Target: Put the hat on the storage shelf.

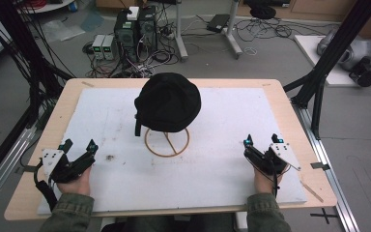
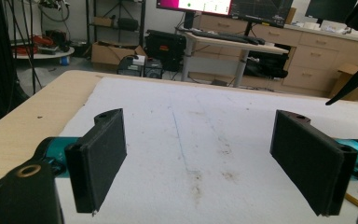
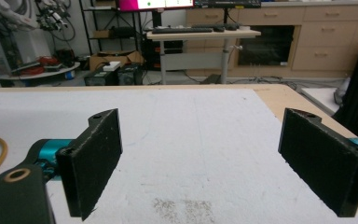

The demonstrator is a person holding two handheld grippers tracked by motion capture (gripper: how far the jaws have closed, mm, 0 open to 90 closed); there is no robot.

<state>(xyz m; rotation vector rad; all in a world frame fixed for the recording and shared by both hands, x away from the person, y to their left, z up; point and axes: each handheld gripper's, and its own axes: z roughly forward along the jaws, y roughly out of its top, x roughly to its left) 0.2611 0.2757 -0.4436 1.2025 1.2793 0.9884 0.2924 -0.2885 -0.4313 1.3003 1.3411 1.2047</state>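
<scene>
Resting on the white mat point(image 1: 222, 159) at opposite near corners of the wooden table point(image 1: 290, 111), left gripper point(image 1: 79, 146) and right gripper point(image 1: 262, 140), each held in a hand, jaws spread wide and clasping nothing. Perched midway between them and farther back, well apart from both, black hat point(image 1: 168, 101) atop a wooden ring stand point(image 1: 166, 141). Seen in the right gripper view, part of the ring at the left edge.

A black hat point(image 1: 168, 101) on a tan ring stand point(image 1: 167, 141), white mat point(image 1: 222, 159).
</scene>
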